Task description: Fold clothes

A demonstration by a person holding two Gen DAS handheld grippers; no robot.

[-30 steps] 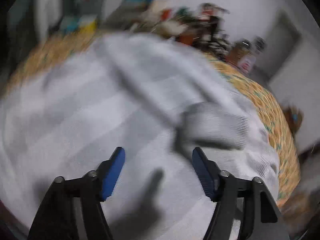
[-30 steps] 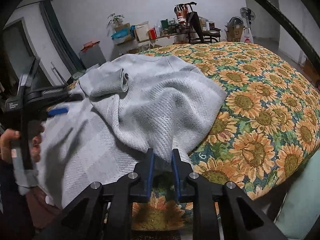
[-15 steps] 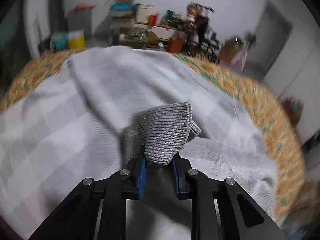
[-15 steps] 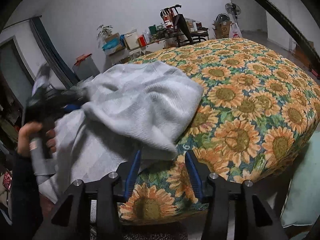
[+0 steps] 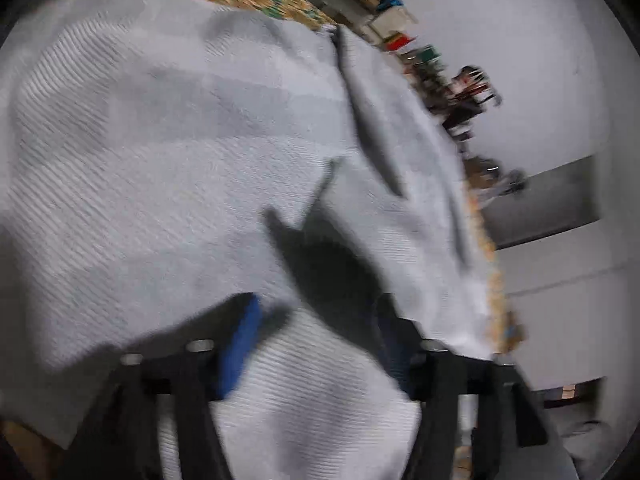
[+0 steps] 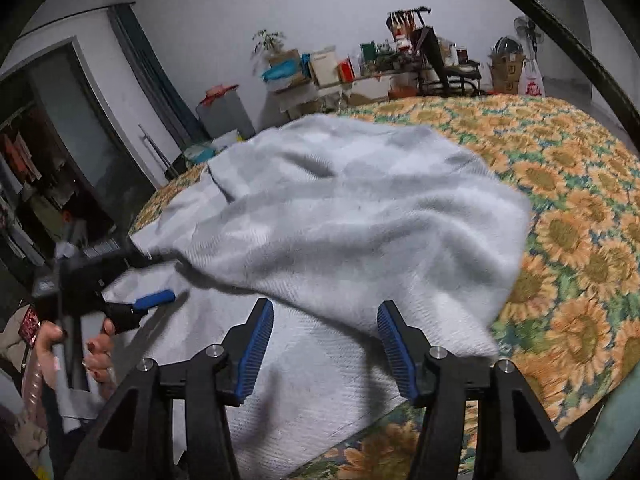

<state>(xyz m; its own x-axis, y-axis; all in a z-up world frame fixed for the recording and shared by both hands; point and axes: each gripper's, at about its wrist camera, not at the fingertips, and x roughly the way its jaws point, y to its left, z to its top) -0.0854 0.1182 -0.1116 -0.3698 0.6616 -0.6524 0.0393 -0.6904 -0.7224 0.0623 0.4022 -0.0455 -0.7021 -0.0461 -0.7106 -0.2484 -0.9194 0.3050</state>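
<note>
Item: grey knit sweater (image 6: pixel 352 216), checked in pale and darker grey, lying on a bed under a sunflower-print cover (image 6: pixel 568 184). Its upper layer is folded loosely over the lower one, with soft creases across the top; a flat lower part reaches the near edge of the bed.

Right gripper (image 6: pixel 326 354): black frame, blue ribbed pads, jaws apart and opening. Sweater fabric lies below and between the fingers, but the pads do not press on it.

Left gripper (image 5: pixel 316 344): jaws likewise opening, over the sweater; the view is smeared by motion, so contact with the cloth appears absent but is hard to judge. From the right wrist view it sits at the sweater's left edge, held in a hand (image 6: pixel 96 354) (dark-painted nails).

Background: cluttered table (image 6: pixel 360 76) against the far wall, a standing fan (image 6: pixel 528 34), a doorway at left.
</note>
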